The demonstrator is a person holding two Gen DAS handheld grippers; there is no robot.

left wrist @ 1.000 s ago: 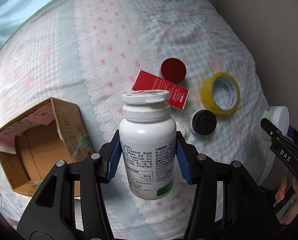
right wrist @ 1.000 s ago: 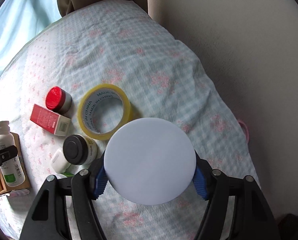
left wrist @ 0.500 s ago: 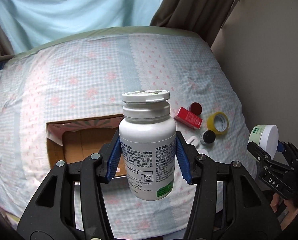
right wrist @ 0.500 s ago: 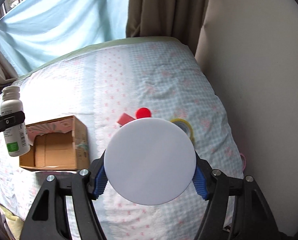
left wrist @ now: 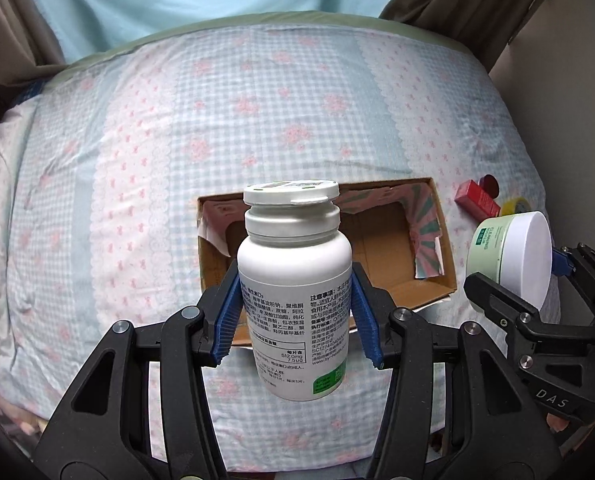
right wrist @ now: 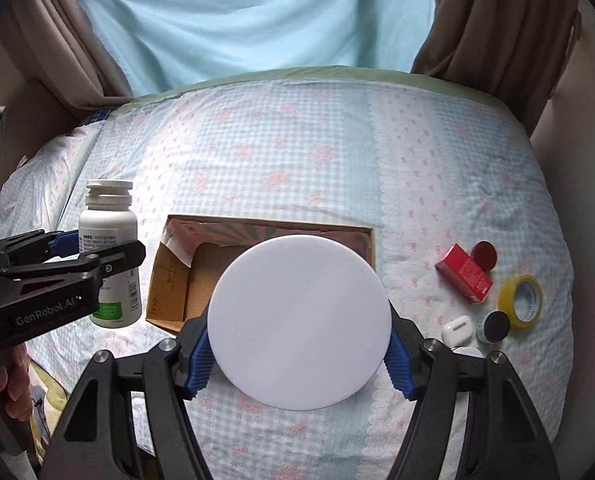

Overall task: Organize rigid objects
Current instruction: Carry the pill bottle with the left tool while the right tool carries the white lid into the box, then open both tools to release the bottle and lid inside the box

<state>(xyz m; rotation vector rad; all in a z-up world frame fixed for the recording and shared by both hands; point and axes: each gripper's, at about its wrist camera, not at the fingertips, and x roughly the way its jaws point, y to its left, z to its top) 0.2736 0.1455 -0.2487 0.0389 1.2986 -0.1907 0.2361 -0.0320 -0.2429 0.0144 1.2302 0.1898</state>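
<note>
My left gripper (left wrist: 295,312) is shut on a white pill bottle (left wrist: 293,280) and holds it upright in the air, in front of the open cardboard box (left wrist: 433,248) on the bed. The bottle also shows in the right wrist view (right wrist: 107,240). My right gripper (right wrist: 297,344) is shut on a pale green cream jar with a white lid (right wrist: 299,328), held above the box (right wrist: 169,276). The jar also shows in the left wrist view (left wrist: 513,252), right of the box.
On the checked bedspread (right wrist: 297,152), right of the box, lie a red carton (right wrist: 463,272), a red-lidded jar (right wrist: 485,254), a yellow tape roll (right wrist: 521,306), a black-lidded jar (right wrist: 495,326) and a white earbud case (right wrist: 457,328). A wall stands at right, curtains behind.
Both grippers have lifted and pulled back from the items with bottle and jar in them. They have shifted left, so the box now sits behind each held object.
</note>
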